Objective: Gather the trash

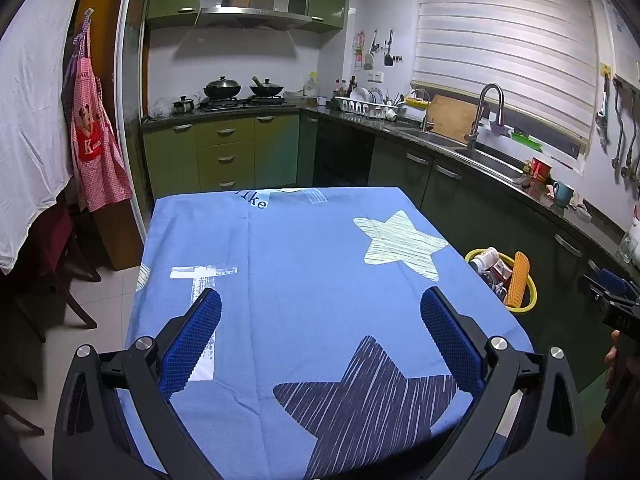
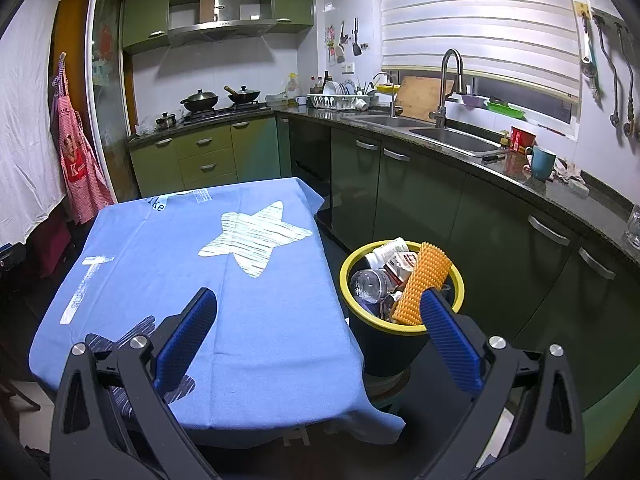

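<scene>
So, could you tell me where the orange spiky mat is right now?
The orange spiky mat stands in the yellow-rimmed bin, right of the table, beside a plastic bottle.

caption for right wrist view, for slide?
Open right gripper above blue star tablecloth; yellow-rimmed bin beside table holds bottle, orange spiky piece.

**Two wrist views facing the kitchen wall**

The left wrist camera is looking forward and down over the tabletop (image 1: 320, 264) from its near edge, the bin (image 1: 524, 300) sitting at far right. The right wrist camera is looking from further right, taking in the tabletop (image 2: 248, 320) corner and the bin (image 2: 360, 260) close below. Both are sharing the tabletop, bin, stove (image 1: 240, 102) and sink (image 2: 452, 140).
</scene>
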Available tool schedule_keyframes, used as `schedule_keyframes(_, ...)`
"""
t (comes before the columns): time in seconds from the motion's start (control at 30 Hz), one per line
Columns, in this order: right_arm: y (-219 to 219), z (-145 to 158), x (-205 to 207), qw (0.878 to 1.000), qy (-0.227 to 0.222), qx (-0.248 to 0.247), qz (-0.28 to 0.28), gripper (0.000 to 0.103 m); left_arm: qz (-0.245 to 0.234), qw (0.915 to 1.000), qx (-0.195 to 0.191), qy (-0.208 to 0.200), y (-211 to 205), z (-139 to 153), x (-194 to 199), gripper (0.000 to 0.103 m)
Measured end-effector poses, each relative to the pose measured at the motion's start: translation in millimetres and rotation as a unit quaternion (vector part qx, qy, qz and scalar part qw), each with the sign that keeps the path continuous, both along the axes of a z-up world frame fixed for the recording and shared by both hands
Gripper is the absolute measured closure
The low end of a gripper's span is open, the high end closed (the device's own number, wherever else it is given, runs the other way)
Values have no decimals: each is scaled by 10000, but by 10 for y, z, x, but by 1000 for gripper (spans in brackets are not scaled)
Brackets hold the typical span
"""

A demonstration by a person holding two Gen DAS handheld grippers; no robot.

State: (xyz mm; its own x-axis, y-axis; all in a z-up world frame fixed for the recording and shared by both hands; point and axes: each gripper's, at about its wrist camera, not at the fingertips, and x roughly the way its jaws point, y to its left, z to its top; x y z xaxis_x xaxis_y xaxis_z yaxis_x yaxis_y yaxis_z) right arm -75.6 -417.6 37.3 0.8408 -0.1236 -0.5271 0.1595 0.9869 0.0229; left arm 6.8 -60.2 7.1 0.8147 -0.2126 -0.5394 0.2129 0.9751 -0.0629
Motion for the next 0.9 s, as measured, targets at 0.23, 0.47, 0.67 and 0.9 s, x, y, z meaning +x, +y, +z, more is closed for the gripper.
schedule_keyframes(0.23, 10, -32, 15, 10000, 15, 16, 13, 6, -26, 10000, 5, 24, -7, -9, -5, 5)
schedule_keyframes(0.47, 7, -44, 24, 10000, 34, 17, 6, 6, -35, 10000, 12, 36, -5, -20, 0, 5)
schedule_keyframes(0.67, 20, -58, 34, 10000, 39, 25, 14, 6, -34, 10000, 19, 40, -10, -23, 4, 5)
schedule_keyframes(0.9, 23, -80, 46, 10000, 48, 31, 15, 6, -63, 9999, 5, 104, -6, -61, 26, 5)
